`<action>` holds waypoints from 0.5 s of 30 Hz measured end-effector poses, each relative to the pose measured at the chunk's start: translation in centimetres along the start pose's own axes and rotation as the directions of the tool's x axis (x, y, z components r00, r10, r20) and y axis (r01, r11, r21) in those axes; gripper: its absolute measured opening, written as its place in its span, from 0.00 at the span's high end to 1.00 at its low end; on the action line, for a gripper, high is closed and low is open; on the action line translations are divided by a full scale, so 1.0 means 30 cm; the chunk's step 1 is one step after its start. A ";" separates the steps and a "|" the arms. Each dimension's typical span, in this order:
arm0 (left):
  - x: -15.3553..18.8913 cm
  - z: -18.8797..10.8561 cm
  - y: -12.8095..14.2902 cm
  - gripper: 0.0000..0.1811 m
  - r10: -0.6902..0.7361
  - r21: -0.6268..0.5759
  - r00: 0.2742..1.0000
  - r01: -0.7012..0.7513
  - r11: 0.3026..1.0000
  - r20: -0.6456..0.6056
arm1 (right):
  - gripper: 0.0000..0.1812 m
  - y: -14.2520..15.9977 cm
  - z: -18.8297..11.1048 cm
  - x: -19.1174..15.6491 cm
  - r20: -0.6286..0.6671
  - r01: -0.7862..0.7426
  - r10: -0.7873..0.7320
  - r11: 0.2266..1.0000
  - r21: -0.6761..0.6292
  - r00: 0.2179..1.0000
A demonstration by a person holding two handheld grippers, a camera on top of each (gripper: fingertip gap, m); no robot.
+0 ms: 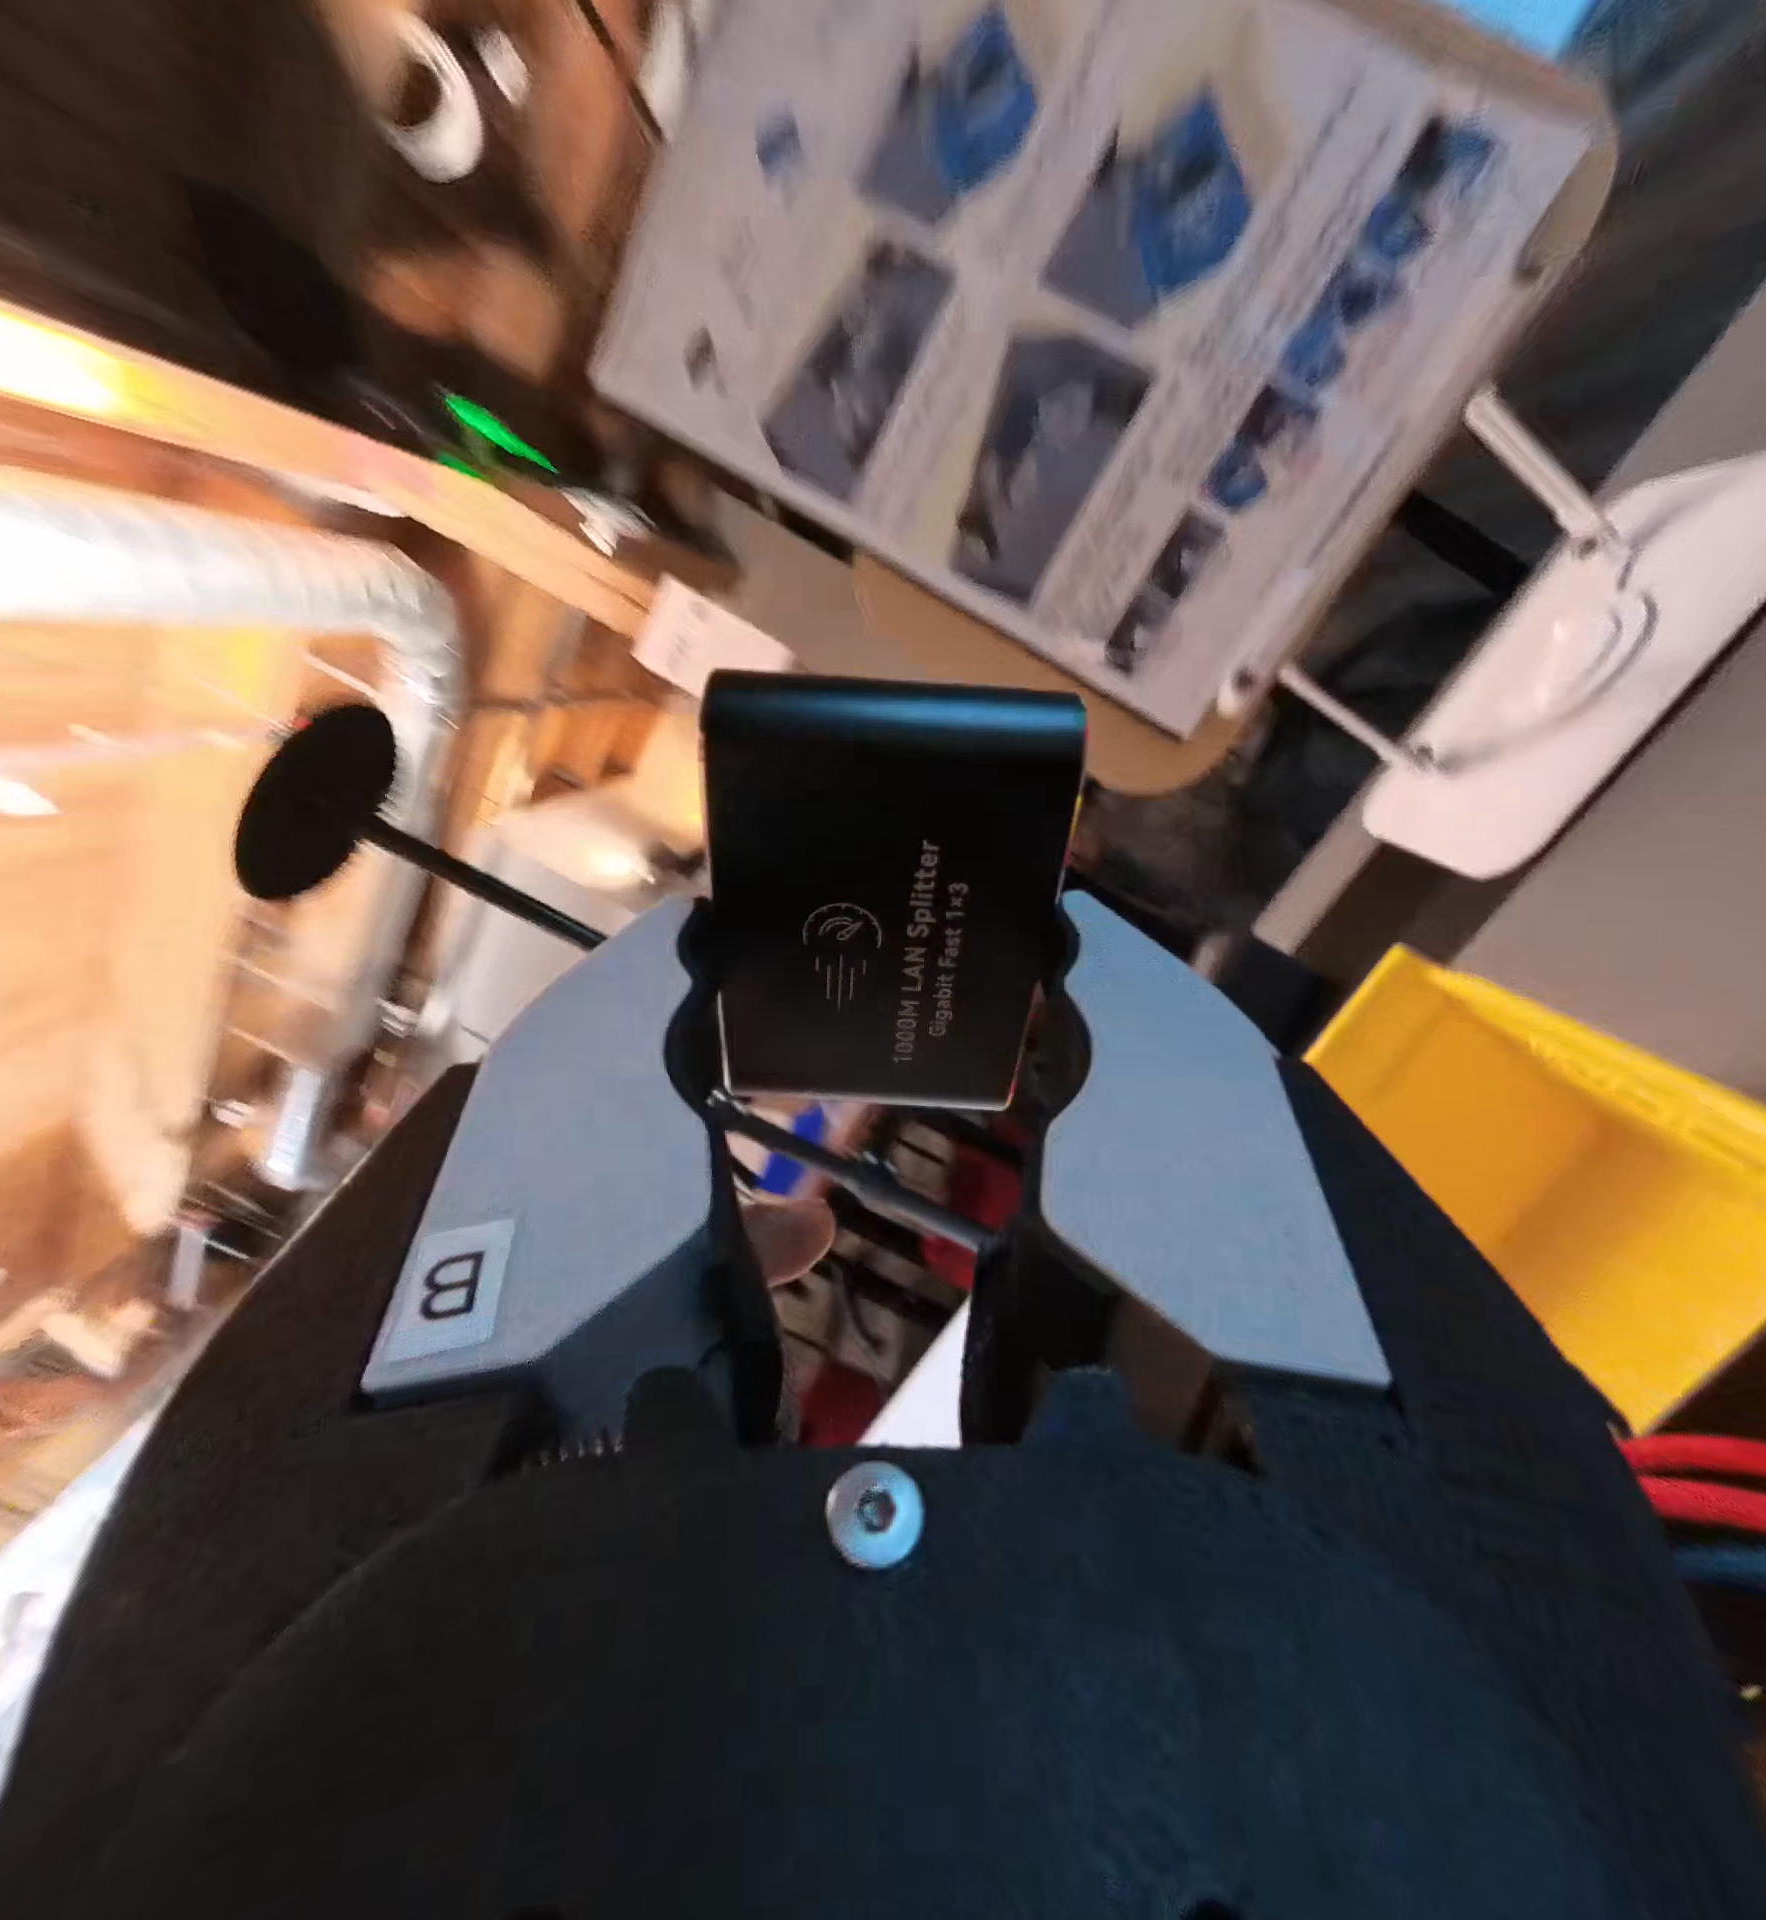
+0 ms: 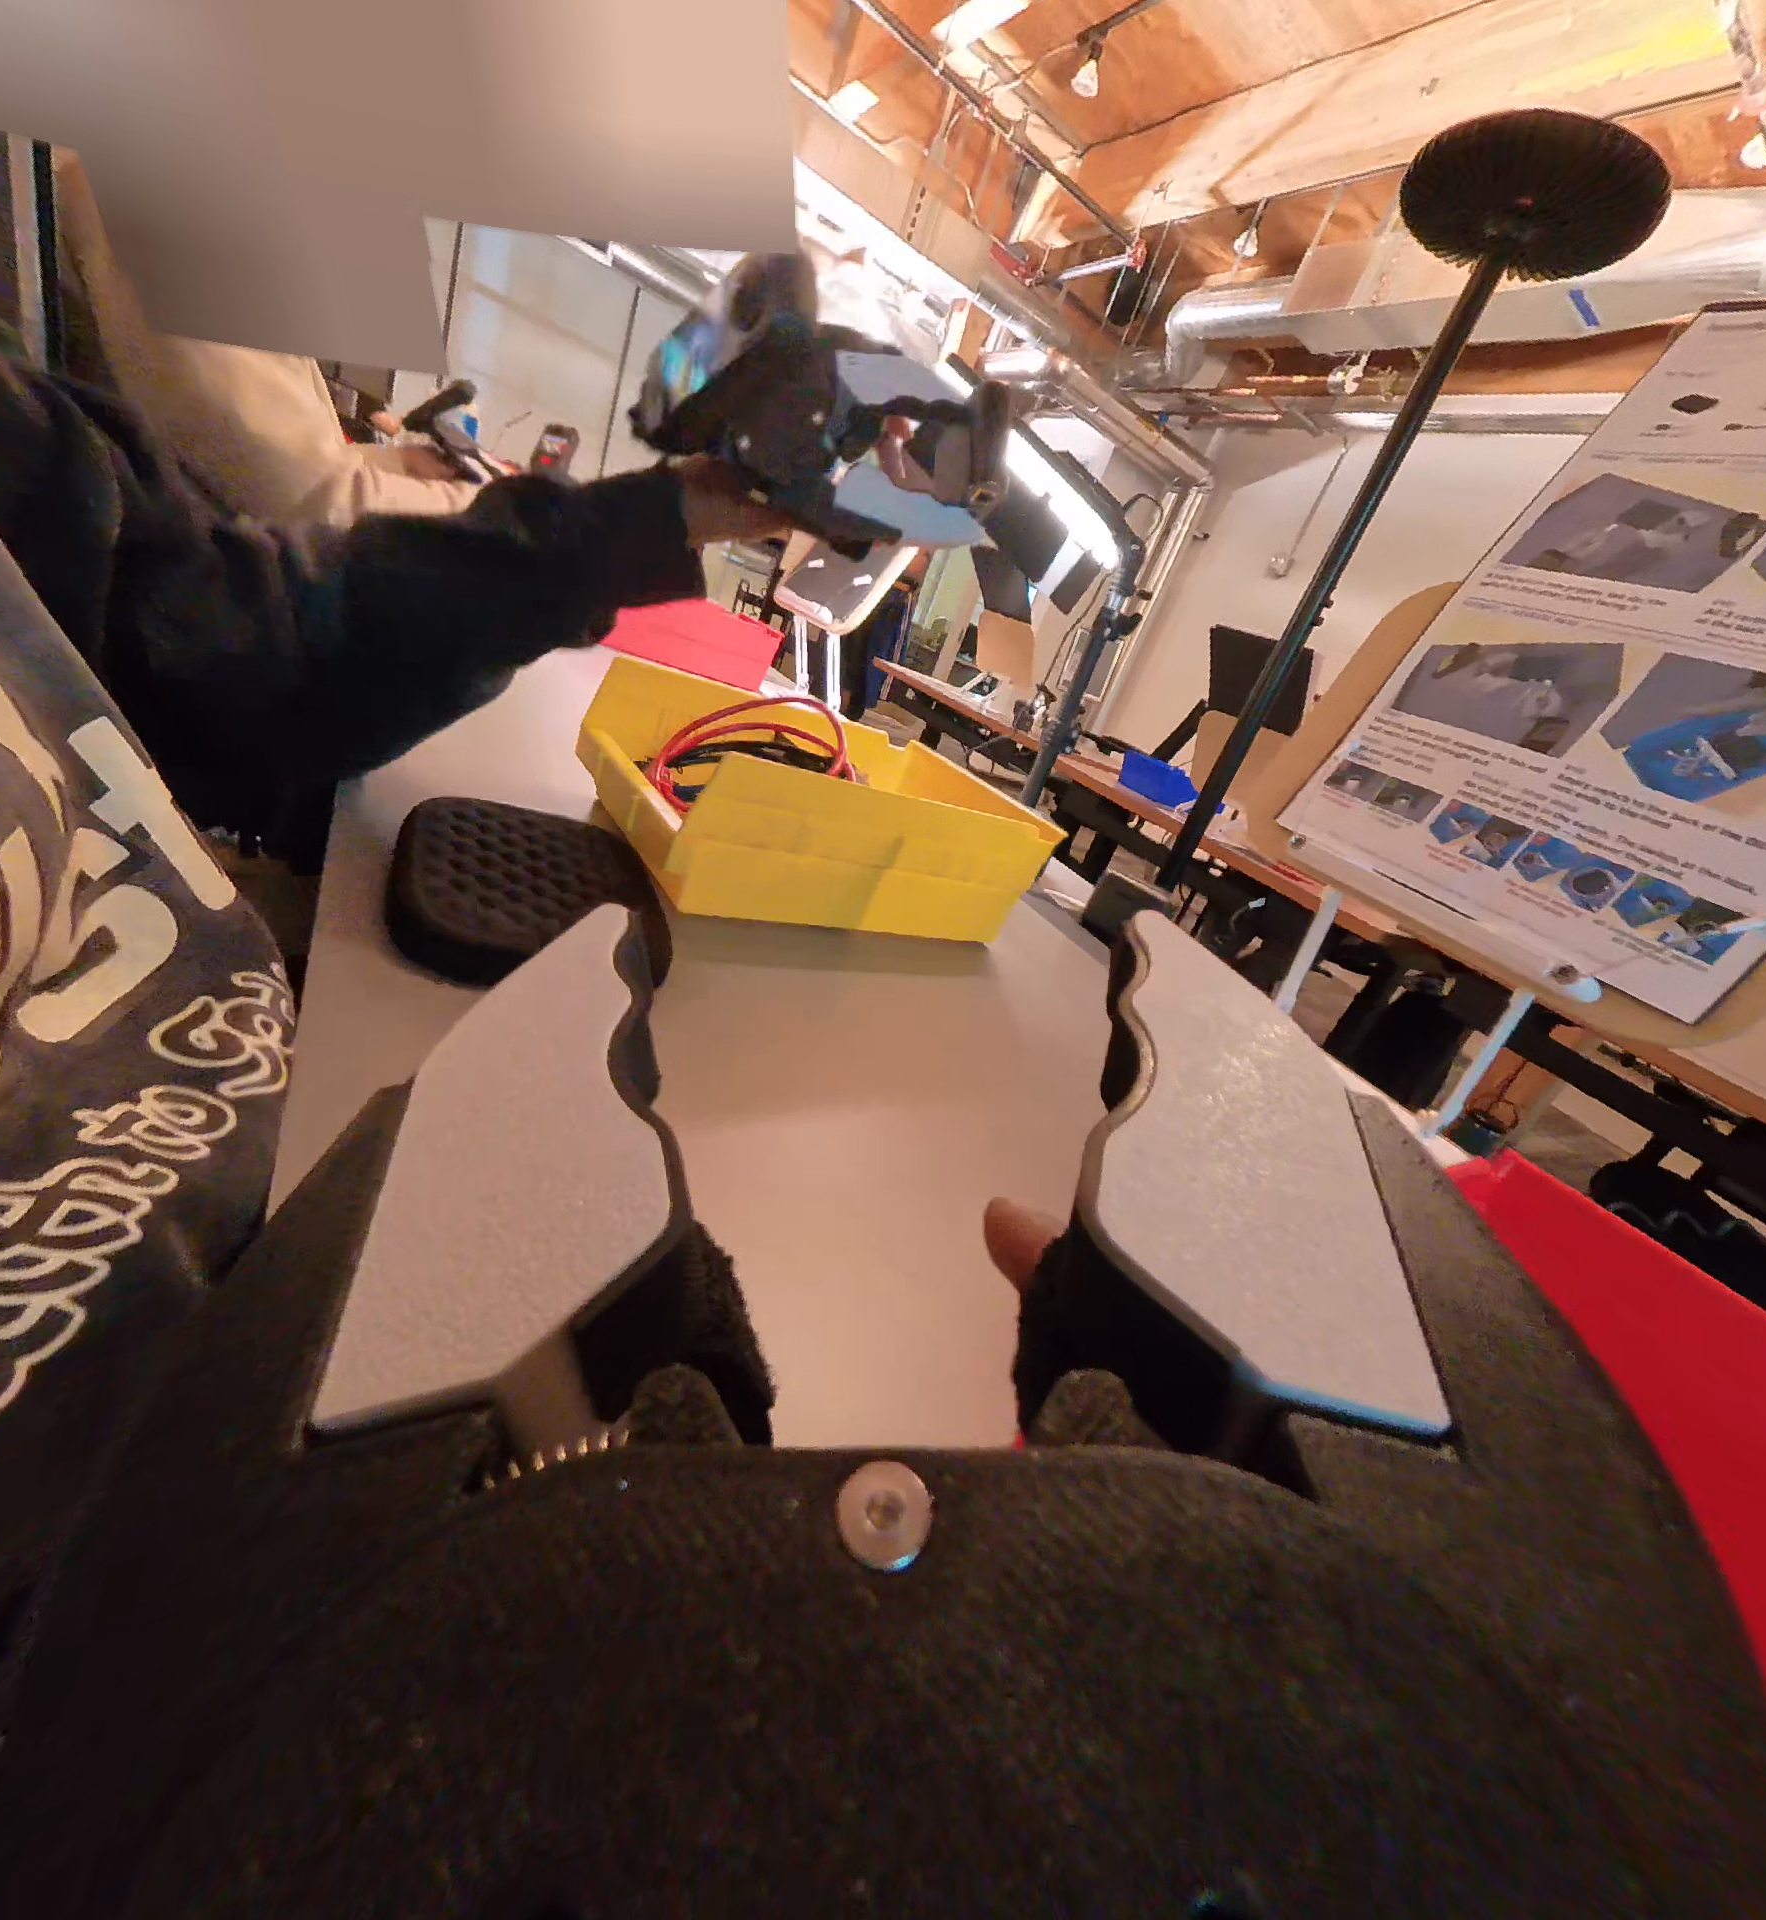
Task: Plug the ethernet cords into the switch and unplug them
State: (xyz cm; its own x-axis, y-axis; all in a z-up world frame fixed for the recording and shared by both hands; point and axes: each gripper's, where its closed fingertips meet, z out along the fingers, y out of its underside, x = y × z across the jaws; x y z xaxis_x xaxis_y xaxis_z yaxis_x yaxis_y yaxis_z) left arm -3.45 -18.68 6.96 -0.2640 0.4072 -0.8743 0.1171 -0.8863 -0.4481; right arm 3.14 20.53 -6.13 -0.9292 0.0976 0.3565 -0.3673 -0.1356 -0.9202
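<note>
My left gripper [image 1: 879, 925] is shut on the black switch [image 1: 884, 873], a small flat box held up in the air, its far end sticking out past the fingertips. The right wrist view shows that gripper [image 2: 972, 468] raised high above the table with the switch [image 2: 978, 447] in it. My right gripper [image 2: 874, 935] is open and empty, low over the grey table [image 2: 858, 1091]. Red and black ethernet cords [image 2: 754, 743] lie coiled in a yellow bin [image 2: 827, 821] just ahead of it. Red and blue cords [image 1: 1731, 1517] also show at the lower right of the left wrist view.
A black perforated pad [image 2: 505, 883] lies left of the yellow bin. A black stand with a round top [image 2: 1378, 499] rises behind it. An instruction board [image 2: 1606, 727] leans at the right. A red bin [image 2: 1689, 1351] sits at my right. The yellow bin [image 1: 1565, 1164] shows below the left gripper. One gripper's finger ends stand about 45 centimetres off the other's.
</note>
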 end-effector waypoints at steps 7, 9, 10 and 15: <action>0.311 -0.293 -0.430 0.67 0.166 0.282 0.970 -0.212 0.936 0.178 | 0.54 -0.032 0.092 -0.031 -0.082 0.009 0.003 0.991 0.135 0.997; 0.430 -0.357 -0.525 0.67 0.212 0.340 0.955 -0.274 0.900 0.207 | 0.57 -0.042 0.106 0.001 -0.213 0.034 0.014 0.975 0.218 0.977; 0.488 -0.380 -0.562 0.67 0.235 0.362 0.947 -0.303 0.882 0.221 | 0.59 -0.040 0.110 0.006 -0.257 0.023 0.048 0.964 0.266 0.965; 0.731 -0.433 -0.661 0.67 0.347 0.405 0.924 -0.383 0.830 0.162 | 0.59 -0.024 0.161 -0.036 -0.305 0.027 0.058 0.963 0.267 0.951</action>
State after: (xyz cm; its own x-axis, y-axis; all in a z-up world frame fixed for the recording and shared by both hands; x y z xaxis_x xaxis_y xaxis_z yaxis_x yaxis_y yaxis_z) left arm 0.87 10.69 -5.75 -0.3580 0.0329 -0.9331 -0.1894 -0.9812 0.0381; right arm 4.21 15.75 -5.08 -0.8920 0.3853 0.2365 -0.3902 -0.3916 -0.8333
